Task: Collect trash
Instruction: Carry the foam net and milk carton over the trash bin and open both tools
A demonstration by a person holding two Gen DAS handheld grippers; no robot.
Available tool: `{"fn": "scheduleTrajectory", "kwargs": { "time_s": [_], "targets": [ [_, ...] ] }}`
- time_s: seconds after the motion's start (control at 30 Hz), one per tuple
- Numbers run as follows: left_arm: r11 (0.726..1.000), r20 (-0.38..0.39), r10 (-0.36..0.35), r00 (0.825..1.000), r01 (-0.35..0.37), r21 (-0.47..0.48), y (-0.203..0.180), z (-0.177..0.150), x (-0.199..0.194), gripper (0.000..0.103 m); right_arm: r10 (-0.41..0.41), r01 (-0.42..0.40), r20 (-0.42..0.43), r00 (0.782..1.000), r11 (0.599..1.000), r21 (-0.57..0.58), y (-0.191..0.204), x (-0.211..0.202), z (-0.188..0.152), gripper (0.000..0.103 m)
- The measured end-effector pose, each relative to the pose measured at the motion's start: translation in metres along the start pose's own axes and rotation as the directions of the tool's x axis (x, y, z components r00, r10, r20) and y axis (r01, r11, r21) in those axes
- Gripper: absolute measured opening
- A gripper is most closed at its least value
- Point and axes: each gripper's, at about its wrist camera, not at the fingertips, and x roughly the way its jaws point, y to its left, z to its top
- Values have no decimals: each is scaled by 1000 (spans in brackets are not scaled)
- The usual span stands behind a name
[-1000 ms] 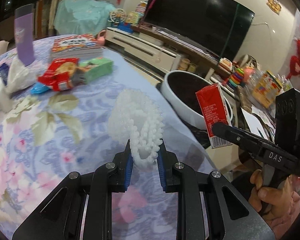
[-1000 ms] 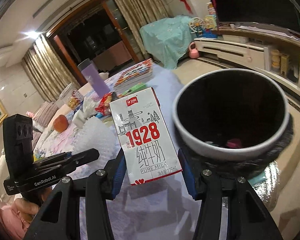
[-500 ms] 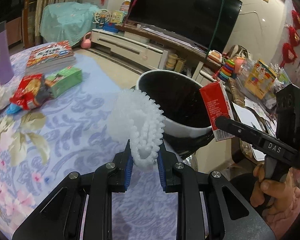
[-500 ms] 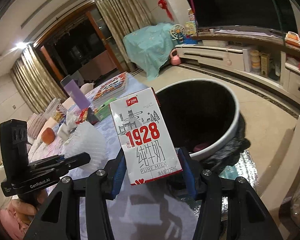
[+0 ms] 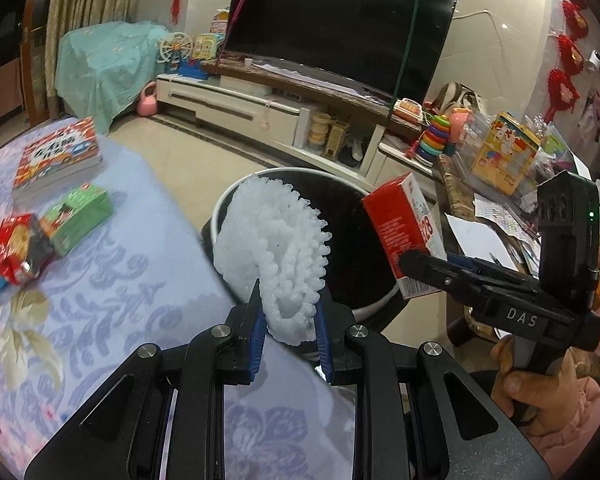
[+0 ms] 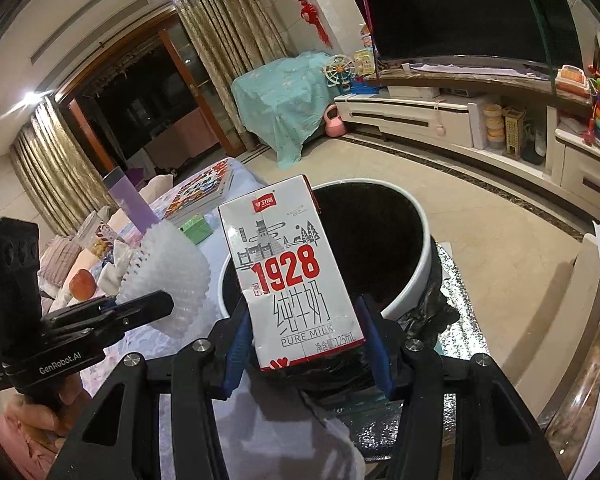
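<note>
Now | left tongs (image 5: 288,330) clamp foam net (image 5: 274,248) | right tongs (image 6: 306,340) clamp milk carton (image 6: 292,276)

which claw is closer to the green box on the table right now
Left. The left claw, gripping the foam net, hangs at the table's edge; the green box lies farther along the table. The right claw is beyond it.
</note>
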Motion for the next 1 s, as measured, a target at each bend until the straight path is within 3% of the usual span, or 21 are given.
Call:
{"fn": "scheduleTrajectory", "kwargs": {
  "time_s": [1.0],
  "targets": [
    [1000, -52, -22, 998, 23, 5, -6, 27, 47, 21, -57, 57, -36, 998, 998, -21, -16, 20, 26, 52]
  ]
}}
